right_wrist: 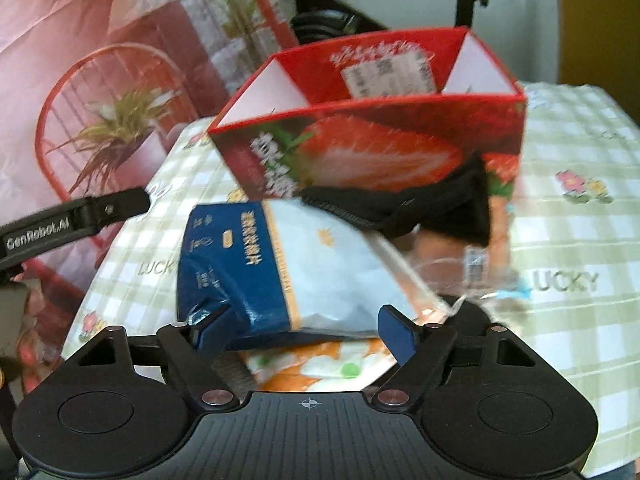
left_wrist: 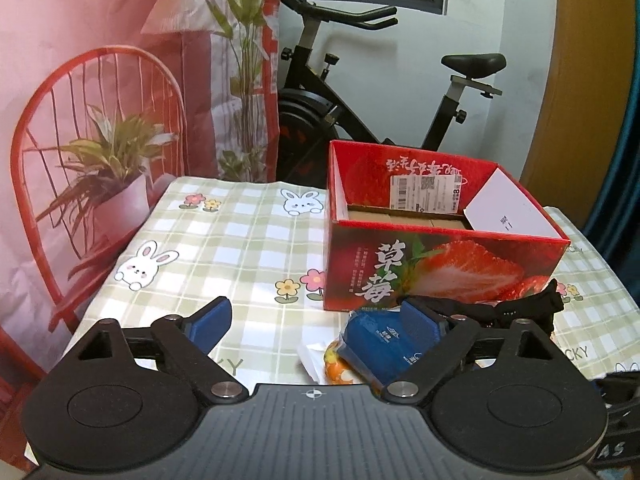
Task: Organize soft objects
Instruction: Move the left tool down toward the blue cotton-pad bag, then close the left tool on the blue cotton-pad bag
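The right gripper (right_wrist: 306, 330) stood with its jaws apart, one blue pad on each side of the near end of the tissue pack (right_wrist: 280, 268). The left pad lay against or just beside the pack's blue corner; the right pad was at its pale edge, but motion blur prevented confirming contact, so a firm grip could not be established. The tissue pack lay tilted on top of an orange-and-white packet (right_wrist: 320, 368), with a black cloth (right_wrist: 420, 208) draped across its far end. A clear wrapper (right_wrist: 472, 264) lay just to the right of the pack.

The left gripper (left_wrist: 316, 320) was open, with nothing between its pads. Its right pad stood over or against the blue end of the tissue pack (left_wrist: 374, 344), while its left pad hung above bare tablecloth (left_wrist: 240, 248). The orange-and-white packet (left_wrist: 336, 364) showed below the pack, and a white scrap (left_wrist: 314, 356) lay beside it. The black cloth (left_wrist: 512, 308) sat just behind the pack, against the front wall of the box (left_wrist: 440, 268).

The red strawberry box stood upright and open-topped on the checked tablecloth, directly behind the pile, with a label stuck on its inner far wall. Its interior showed only the cardboard floor. An exercise bike (left_wrist: 400, 92) stood beyond the table, and a printed curtain (left_wrist: 100, 100) hung at left.
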### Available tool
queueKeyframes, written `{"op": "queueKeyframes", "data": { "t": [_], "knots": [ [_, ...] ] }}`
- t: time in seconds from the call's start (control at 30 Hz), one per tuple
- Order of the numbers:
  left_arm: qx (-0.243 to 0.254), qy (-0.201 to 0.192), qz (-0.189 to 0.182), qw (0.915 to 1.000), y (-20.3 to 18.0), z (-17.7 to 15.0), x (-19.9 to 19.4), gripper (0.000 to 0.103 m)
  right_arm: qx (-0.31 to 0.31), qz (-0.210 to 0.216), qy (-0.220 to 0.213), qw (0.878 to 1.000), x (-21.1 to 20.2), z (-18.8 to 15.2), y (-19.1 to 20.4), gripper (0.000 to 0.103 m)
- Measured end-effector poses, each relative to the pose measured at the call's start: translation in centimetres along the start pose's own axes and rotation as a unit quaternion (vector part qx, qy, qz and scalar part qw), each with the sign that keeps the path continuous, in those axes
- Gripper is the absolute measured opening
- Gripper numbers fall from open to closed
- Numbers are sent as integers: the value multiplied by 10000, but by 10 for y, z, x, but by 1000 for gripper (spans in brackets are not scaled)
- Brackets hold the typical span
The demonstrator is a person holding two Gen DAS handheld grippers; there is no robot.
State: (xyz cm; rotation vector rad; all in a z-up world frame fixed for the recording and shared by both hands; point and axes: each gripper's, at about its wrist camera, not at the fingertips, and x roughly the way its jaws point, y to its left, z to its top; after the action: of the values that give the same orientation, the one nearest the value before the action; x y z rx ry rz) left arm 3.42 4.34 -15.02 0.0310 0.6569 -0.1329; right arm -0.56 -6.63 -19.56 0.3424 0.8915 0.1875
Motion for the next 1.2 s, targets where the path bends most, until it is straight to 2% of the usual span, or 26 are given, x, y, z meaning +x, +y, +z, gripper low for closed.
{"op": "queueKeyframes", "data": {
  "t": [0.17, 0.33, 0.47, 0.57, 0.77, 0.9, 1.2],
  "knots": [
    [-105, 95, -183, 9997, 4, -2, 7, 83, 223, 19, 162, 9996, 13, 3, -9, 76],
    [-87, 201, -573, 9981, 10, 8, 30, 56, 322, 30, 180, 9993, 25, 5, -17, 76],
    [61, 366, -916, 9951, 7, 16, 58, 55, 259, 3, 174, 9995, 32, 5, -20, 75],
    [95, 640, -1358, 9886, 0, 20, 81, 55, 243, -4, 161, 9996, 34, 7, -20, 74],
    [194, 1006, -1787, 9786, -14, 14, 119, 55, 142, 0, 189, 9997, 37, 10, -23, 74],
    [372, 1050, -1899, 9755, -19, 6, 117, 55, 88, -57, 176, 9998, 38, 13, -25, 74],
    [104, 1194, -2090, 9705, -10, -3, 94, 50, 146, -236, 30, 9996, 35, 17, -34, 74]
  ]
}}
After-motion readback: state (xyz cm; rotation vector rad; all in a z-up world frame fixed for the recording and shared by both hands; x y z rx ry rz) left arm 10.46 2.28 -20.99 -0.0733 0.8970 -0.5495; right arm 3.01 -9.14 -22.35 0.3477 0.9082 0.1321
